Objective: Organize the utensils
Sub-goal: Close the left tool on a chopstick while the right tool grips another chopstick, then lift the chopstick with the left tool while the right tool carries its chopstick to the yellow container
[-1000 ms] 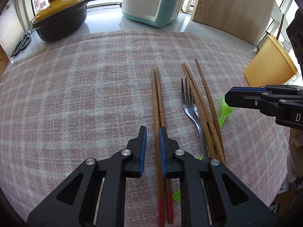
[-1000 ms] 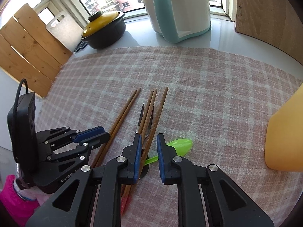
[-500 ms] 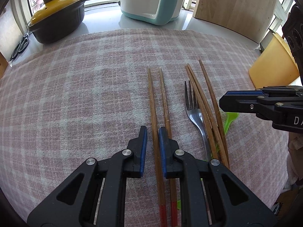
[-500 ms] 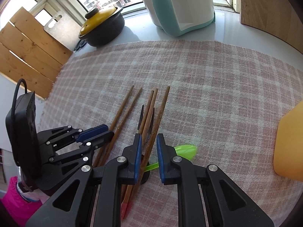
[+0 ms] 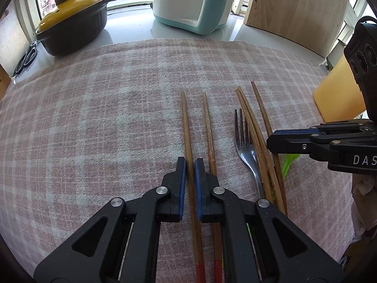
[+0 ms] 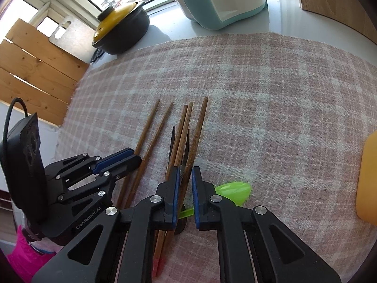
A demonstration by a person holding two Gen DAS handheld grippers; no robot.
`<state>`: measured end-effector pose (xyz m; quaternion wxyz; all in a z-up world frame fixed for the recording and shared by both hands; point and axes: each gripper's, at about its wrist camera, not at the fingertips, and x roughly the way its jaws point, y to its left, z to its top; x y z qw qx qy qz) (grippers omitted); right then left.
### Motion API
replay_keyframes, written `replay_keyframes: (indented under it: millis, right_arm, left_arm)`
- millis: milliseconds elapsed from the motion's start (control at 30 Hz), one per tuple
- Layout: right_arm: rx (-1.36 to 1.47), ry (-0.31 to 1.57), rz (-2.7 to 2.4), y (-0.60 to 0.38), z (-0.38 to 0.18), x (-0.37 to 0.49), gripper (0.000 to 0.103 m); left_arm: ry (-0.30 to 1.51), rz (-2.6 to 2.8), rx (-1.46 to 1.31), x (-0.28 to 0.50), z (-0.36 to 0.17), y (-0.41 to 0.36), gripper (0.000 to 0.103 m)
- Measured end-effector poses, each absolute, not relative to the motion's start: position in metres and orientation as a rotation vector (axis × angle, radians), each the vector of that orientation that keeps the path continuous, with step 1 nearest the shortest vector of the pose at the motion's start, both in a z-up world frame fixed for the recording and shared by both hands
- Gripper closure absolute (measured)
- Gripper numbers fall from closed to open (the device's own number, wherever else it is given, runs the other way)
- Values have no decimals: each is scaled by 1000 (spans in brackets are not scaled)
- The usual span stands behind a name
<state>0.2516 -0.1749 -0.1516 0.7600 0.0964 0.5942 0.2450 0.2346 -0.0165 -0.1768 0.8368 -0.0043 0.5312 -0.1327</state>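
Two red-tipped wooden chopsticks [image 5: 186,127] lie side by side on the pink checked cloth [image 5: 94,118]. My left gripper [image 5: 190,162] has its jaws narrowly apart around the left one; I cannot tell if they pinch it. To the right lie three more chopsticks [image 5: 254,127], a metal fork [image 5: 245,146] and a green plastic spoon [image 6: 233,188]. My right gripper [image 6: 186,172] hovers over that pile, jaws narrowly apart astride one chopstick [image 6: 199,132]. It also shows in the left wrist view [image 5: 275,139].
A black pot with a yellow lid [image 5: 70,23], a white and teal appliance [image 5: 193,2] and scissors [image 5: 26,56] stand at the back. A yellow container [image 5: 339,99] is at the right. Wooden boards [image 6: 35,66] stand at the left edge.
The two left chopsticks have spread apart from each other. My left gripper's jaws have narrowed around the left one. My right gripper has moved forward over the pile.
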Motion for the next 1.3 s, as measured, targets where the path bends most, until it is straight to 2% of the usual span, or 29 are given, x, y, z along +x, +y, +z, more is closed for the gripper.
replay_keyframes:
  millis: [500, 1300]
  right_arm:
    - [202, 1243, 568, -173, -130, 241, 98]
    - [142, 1020, 590, -209, -53, 179, 98]
  left_arm:
    - [1106, -271, -136, 226, -165, 3, 99]
    - [895, -304, -223, 153, -75, -3, 99]
